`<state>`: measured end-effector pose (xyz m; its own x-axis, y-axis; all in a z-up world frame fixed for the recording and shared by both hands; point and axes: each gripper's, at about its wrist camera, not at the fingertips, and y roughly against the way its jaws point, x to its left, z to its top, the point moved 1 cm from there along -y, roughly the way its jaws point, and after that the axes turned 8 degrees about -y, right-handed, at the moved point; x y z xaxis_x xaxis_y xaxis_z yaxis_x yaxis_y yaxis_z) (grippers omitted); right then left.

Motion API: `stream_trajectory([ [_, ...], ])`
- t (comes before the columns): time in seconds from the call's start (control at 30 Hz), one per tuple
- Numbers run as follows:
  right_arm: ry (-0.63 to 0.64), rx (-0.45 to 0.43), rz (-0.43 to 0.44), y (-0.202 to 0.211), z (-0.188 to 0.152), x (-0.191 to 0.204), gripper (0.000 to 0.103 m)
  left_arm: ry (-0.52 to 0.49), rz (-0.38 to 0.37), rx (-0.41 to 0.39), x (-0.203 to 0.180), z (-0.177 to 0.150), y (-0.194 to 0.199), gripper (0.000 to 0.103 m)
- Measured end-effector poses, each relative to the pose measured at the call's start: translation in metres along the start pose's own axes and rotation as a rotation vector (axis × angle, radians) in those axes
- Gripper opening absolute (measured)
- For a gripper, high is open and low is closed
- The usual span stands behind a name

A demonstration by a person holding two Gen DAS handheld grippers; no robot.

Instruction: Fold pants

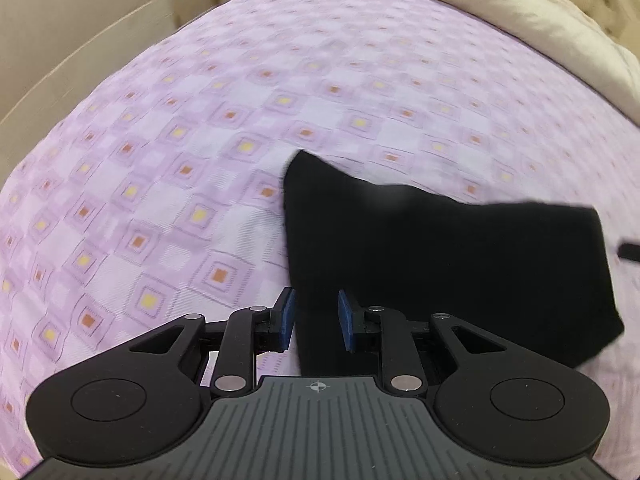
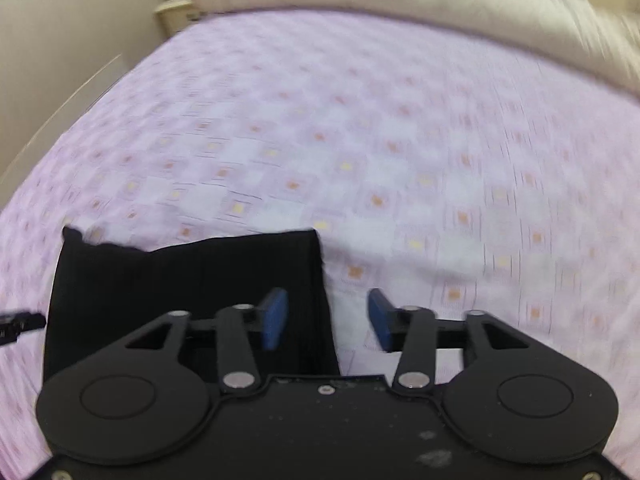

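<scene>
Left wrist view: the pants (image 1: 440, 264) lie as a compact black bundle on the lilac sheet (image 1: 180, 160), filling the 3 o'clock to 5 o'clock part of the picture. The left gripper (image 1: 316, 318) points steeply down at the bundle's near left edge, at 6 o'clock. Its blue pads (image 1: 289, 312) stand a little apart, with dark cloth showing in the gap; whether they pinch it I cannot tell, but no pad looks pressed in. A beige duvet (image 1: 520, 12) is heaped at 1 o'clock, well clear of the work. A sliver of the other tool shows at 3 o'clock.

Right wrist view, blurred: the same bundle sits at 8 o'clock. The right gripper (image 2: 327, 318) straddles its right edge, fingers wide apart, left pad over the cloth, right pad over bare sheet, nothing clamped. Duvet across 12 o'clock.

My read: both tools flank the bundle's two near corners because a fold has been laid down and the grips are letting go; the pants look nearly folded
</scene>
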<state>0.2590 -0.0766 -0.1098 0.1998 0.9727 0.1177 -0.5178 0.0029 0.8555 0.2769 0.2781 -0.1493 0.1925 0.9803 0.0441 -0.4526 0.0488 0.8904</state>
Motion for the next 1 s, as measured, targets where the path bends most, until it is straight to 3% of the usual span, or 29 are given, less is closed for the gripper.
stream_trajectory([
  [0.1,0.065,-0.005,0.032,0.006,-0.007,0.026,0.058,-0.020,-0.024,-0.005,-0.015,-0.005,0.003,0.023],
  [0.2,0.114,-0.030,-0.012,0.016,-0.023,0.052,0.061,-0.027,-0.040,-0.012,-0.032,-0.013,0.007,0.023],
  [0.27,0.145,-0.035,-0.035,0.022,-0.036,0.061,0.061,-0.026,-0.019,-0.018,-0.042,-0.020,0.012,0.024],
  [0.37,0.137,0.010,0.022,0.030,-0.048,0.064,0.061,-0.054,0.038,-0.003,-0.054,-0.028,0.018,0.024],
  [0.47,0.137,0.059,0.035,0.042,-0.061,0.061,0.061,-0.089,0.101,0.009,-0.067,-0.038,0.031,0.024],
  [0.6,0.118,0.121,0.061,0.057,-0.075,0.049,0.062,-0.055,0.033,0.022,-0.069,-0.047,0.048,0.024],
  [0.7,0.125,0.107,0.051,0.069,-0.074,0.041,0.063,-0.013,0.017,0.007,-0.072,-0.053,0.066,0.024],
  [0.83,0.116,0.063,0.044,0.102,-0.079,0.027,0.079,-0.008,0.063,-0.024,-0.085,-0.061,0.092,0.024],
  [1.0,0.076,0.027,0.060,0.135,-0.081,0.014,0.079,0.036,0.073,-0.019,-0.097,-0.070,0.117,0.024],
])
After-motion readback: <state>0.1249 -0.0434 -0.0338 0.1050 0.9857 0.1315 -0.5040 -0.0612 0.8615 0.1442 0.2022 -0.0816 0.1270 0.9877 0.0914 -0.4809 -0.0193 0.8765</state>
